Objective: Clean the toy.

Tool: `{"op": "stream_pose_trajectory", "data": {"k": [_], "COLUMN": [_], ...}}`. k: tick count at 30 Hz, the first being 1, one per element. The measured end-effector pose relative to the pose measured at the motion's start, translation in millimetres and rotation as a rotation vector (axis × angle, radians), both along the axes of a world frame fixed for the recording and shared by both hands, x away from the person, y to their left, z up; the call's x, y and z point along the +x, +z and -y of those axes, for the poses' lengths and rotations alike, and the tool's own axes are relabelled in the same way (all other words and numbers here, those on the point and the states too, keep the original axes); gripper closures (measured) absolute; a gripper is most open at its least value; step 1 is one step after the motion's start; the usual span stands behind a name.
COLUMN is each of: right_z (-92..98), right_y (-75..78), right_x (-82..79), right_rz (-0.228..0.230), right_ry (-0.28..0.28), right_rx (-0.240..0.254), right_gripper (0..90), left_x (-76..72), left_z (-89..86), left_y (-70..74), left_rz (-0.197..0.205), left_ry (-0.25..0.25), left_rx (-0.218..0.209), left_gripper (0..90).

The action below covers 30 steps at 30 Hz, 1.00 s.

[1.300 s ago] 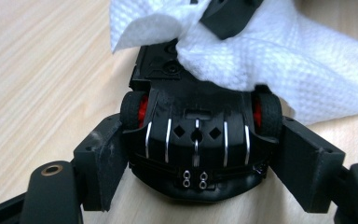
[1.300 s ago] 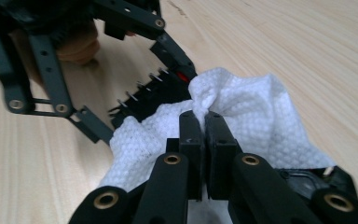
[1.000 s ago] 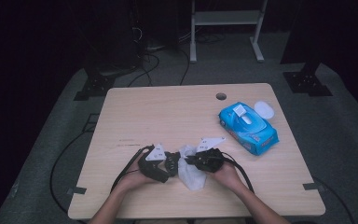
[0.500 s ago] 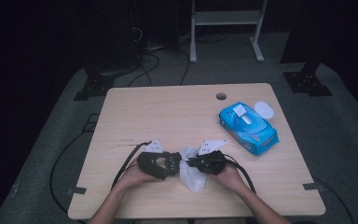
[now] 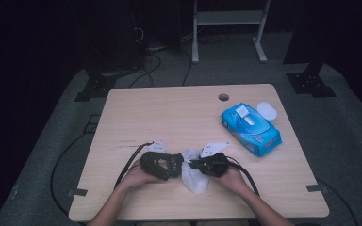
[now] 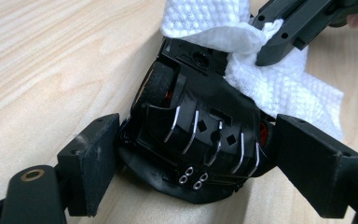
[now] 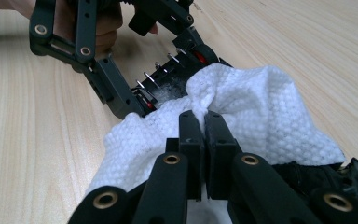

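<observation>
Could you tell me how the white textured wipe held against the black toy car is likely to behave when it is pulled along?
The white textured wipe is probably floppy: it drapes in folds over the black toy car. It looks light and bunches where the right gripper pinches it. Its dimpled surface should drag rather than slip.

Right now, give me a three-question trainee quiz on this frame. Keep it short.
1. True or false: the right gripper is shut on the white wipe.
2. What sits between the left gripper jaws? A) the blue wipes pack B) a black toy car C) a cable
3. Where on the table does the blue wipes pack lie, seen from the person's side?

Key
1. True.
2. B, the black toy car, turned so its underside faces the left gripper view.
3. On the right side, farther from the person than the grippers, with a round white lid beside it.
</observation>
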State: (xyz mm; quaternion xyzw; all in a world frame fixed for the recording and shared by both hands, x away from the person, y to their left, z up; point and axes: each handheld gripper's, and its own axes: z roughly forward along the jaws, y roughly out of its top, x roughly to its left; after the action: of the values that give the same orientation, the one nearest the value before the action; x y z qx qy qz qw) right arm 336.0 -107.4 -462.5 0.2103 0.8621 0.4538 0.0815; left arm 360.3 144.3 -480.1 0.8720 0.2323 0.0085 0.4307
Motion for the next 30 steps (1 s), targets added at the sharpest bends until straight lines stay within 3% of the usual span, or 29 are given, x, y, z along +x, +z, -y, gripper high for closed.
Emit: {"op": "stream_pose_trajectory", "data": {"k": [3, 9, 12, 20, 23, 30], "right_z": [0.1, 2.3, 5.8, 22.4, 21.4, 17.5], "right_y": [0.1, 1.2, 4.4, 9.0, 10.7, 8.0], "right_x": [-0.2, 1.7, 3.9, 13.9, 14.0, 10.3], "right_rz": [-0.001, -0.023, 0.002, -0.007, -0.013, -0.031], "right_ry": [0.001, 0.006, -0.016, -0.074, -0.063, -0.012], "right_rx": [0.000, 0.002, -0.025, -0.018, -0.019, -0.017], "right_gripper": [86.8, 86.7, 86.6, 86.2, 86.2, 86.4], "left_x": [-2.6, -4.8, -6.6, -11.9, -15.0, -17.7], "left_z": [1.7, 2.8, 3.6, 6.9, 8.4, 9.2], "left_y": [1.2, 2.0, 3.1, 5.3, 6.2, 6.2], "left_rz": [0.047, 0.082, 0.112, 0.202, 0.250, 0.291], "left_ry": [-0.006, -0.012, -0.020, -0.035, -0.043, -0.050], "left_rx": [0.023, 0.035, 0.048, 0.083, 0.101, 0.111], "left_gripper": [16.8, 16.9, 16.9, 16.9, 16.9, 16.9]}}
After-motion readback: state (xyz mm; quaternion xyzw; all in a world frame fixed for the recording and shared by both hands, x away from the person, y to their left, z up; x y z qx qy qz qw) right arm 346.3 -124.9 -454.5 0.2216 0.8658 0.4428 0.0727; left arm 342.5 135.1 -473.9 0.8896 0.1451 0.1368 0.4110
